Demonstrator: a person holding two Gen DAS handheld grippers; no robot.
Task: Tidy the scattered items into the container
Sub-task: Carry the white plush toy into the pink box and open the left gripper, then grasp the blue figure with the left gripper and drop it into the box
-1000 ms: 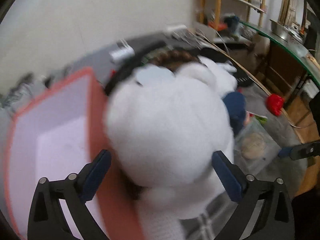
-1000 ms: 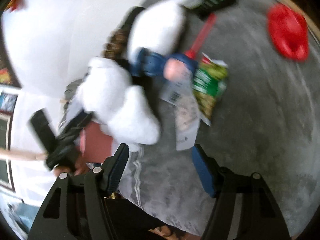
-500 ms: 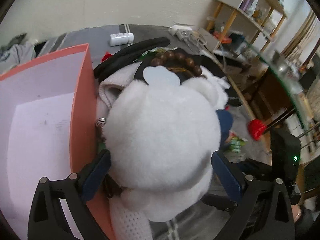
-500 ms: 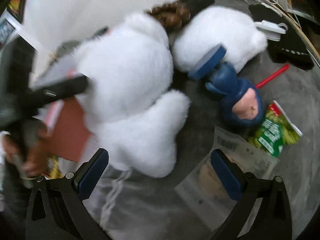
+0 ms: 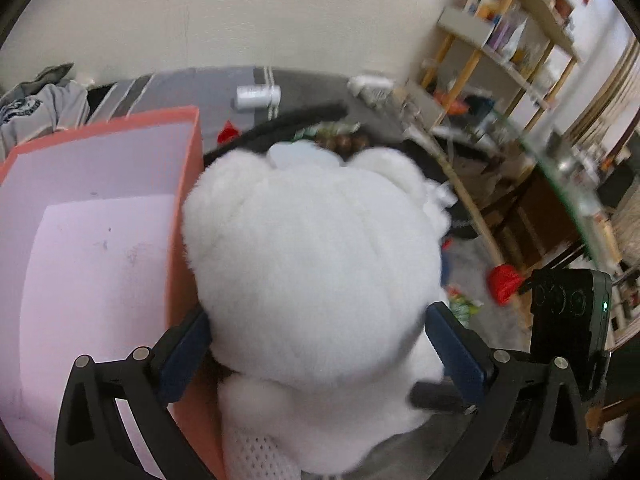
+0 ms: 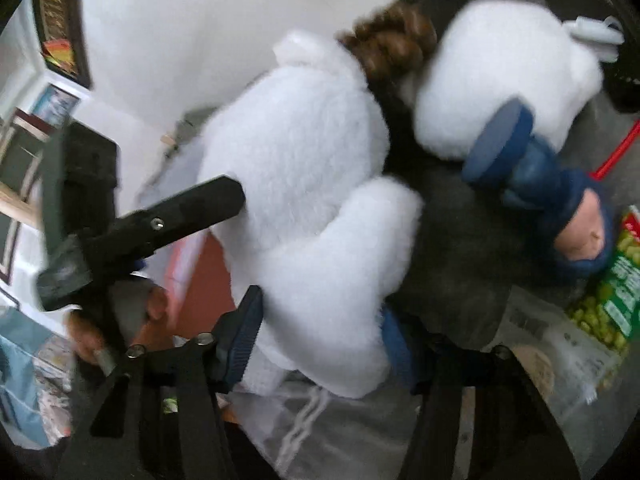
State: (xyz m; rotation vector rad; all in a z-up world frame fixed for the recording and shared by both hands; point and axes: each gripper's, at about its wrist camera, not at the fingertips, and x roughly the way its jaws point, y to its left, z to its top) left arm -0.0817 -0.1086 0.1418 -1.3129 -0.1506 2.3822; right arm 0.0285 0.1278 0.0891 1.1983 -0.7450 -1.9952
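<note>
A big white plush toy (image 5: 312, 272) fills the left wrist view, and my left gripper (image 5: 320, 350) is shut on its round head, a blue pad against each side. The orange box (image 5: 182, 184) with its pale pink inside stands open just left of the plush. In the right wrist view my right gripper (image 6: 320, 340) is closing, its pads against a limb of the same plush toy (image 6: 304, 184). One black finger (image 6: 180, 216) of the left gripper shows at the plush's left. The orange box's wall (image 6: 208, 280) shows behind the limb.
On the grey cloth lie a second white plush (image 6: 500, 80), brown beads (image 6: 388, 48), a blue-hatted doll (image 6: 576, 232), a green snack packet (image 6: 616, 292), a clear bag (image 6: 560, 360), a red object (image 5: 504, 282) and a white bottle (image 5: 258, 98). Shelves stand at the right.
My right gripper swung in from the loose items to the plush, opened wide, then narrowed around its limb. The left gripper has kept its hold, rolled and risen slightly beside the box.
</note>
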